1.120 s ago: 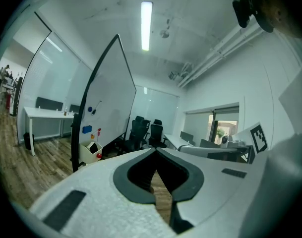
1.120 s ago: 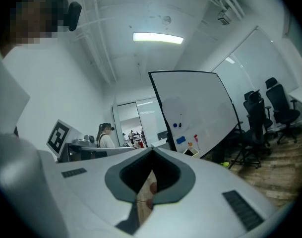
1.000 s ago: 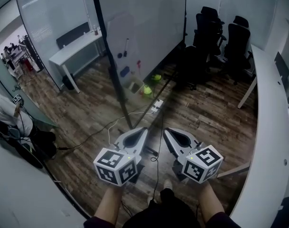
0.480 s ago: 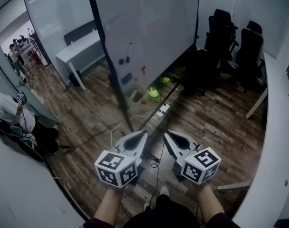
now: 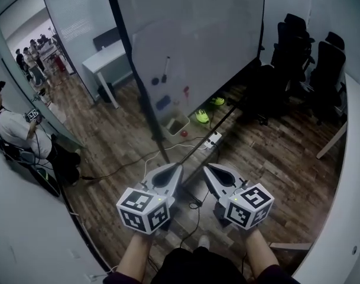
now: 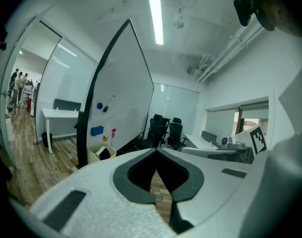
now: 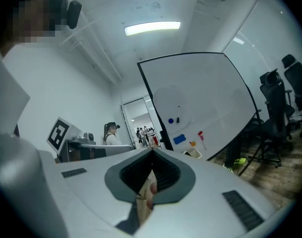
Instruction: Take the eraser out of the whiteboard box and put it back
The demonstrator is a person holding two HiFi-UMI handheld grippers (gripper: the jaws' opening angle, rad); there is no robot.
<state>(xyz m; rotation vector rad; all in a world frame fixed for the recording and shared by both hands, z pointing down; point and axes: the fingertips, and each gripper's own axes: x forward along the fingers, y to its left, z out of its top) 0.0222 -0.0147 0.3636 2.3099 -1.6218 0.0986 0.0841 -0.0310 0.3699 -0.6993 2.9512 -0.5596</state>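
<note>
Wood-floored office: the approach step, with the whiteboard not yet reached.
Left gripper and right gripper are both closed and empty. The whiteboard box sits well ahead and below them, with a dark shape inside, likely the eraser. Next: close in, lower one gripper and open it.

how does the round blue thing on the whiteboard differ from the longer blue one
The round blue magnet is circular; the longer blue block is bigger and oblong. The magnet sits higher, by the black marker; the block lower, nearer the box. Both are blue, on the whiteboard.
</note>
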